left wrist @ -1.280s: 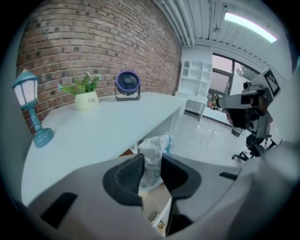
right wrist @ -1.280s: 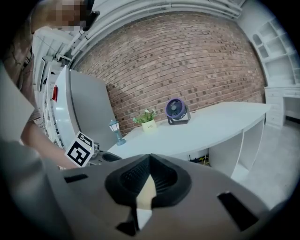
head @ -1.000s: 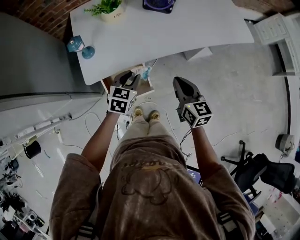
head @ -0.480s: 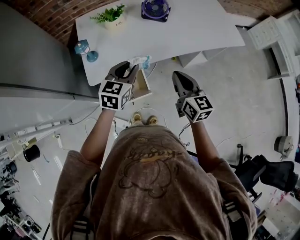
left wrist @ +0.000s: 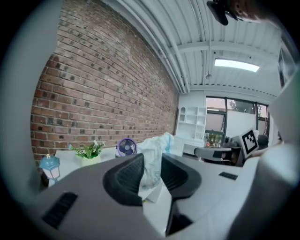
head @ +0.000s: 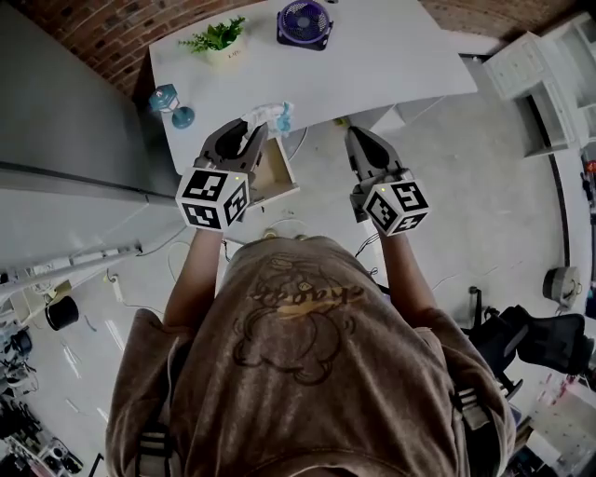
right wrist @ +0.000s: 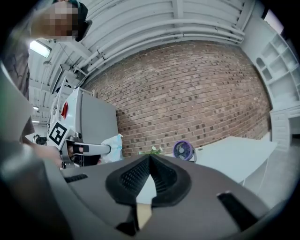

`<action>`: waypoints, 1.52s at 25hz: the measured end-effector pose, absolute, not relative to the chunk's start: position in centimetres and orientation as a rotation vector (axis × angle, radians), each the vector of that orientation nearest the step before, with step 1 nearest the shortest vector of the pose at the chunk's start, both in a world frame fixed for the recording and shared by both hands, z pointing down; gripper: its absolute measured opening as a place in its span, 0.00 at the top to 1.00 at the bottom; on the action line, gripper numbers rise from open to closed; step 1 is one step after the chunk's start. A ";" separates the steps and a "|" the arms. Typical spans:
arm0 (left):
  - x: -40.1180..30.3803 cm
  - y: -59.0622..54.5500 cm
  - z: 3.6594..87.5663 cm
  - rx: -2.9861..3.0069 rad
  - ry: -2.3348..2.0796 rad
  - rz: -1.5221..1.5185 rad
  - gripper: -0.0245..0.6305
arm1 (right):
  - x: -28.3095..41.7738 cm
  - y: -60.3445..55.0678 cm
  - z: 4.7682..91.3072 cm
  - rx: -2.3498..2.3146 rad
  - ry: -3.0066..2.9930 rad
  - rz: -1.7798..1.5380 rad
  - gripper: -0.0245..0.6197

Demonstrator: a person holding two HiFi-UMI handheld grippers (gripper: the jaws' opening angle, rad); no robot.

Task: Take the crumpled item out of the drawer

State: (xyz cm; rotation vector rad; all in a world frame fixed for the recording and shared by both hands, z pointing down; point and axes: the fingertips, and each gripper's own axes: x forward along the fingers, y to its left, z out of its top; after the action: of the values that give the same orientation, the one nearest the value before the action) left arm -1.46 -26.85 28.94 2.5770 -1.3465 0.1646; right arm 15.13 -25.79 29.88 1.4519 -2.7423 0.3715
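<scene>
My left gripper [head: 244,135] is shut on the crumpled item [head: 268,117], a white and pale-blue wad that pokes out past the jaw tips, level with the white table's [head: 372,65] front edge. In the left gripper view the crumpled item [left wrist: 153,157] is pinched between the dark pads of the left gripper [left wrist: 151,174]. Just below it in the head view, the open drawer [head: 276,173] shows its wooden inside. My right gripper [head: 359,140] hangs to the right of the drawer, jaws shut with nothing in them. The right gripper [right wrist: 149,161] sees the crumpled item [right wrist: 112,142] at its left.
On the table stand a potted plant [head: 218,37], a purple fan [head: 304,20] and a blue lantern [head: 168,98]. A grey cabinet [head: 65,121] is at the left, a white shelf unit [head: 535,65] at the right, an office chair [head: 531,340] behind me. Cables lie on the floor.
Both grippers have come up and toward the table. The left one has carried the crumpled item up from the drawer to the table's edge.
</scene>
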 end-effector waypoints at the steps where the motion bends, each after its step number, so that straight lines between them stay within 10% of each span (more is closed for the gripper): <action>1: -1.5 -26.7 28.4 2.588 -1.342 0.131 0.81 | 15.2 -25.7 29.7 1.458 -2.741 0.362 0.97; 38: -4.2 -22.7 34.3 2.504 -1.354 0.075 0.81 | 14.3 -22.3 34.1 1.423 -2.689 0.426 0.97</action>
State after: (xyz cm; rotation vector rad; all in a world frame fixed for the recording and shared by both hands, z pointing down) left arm -4.19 -22.65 34.33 2.5039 -1.3537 0.0746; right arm 14.32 -22.32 34.11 1.4231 -2.6888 0.4259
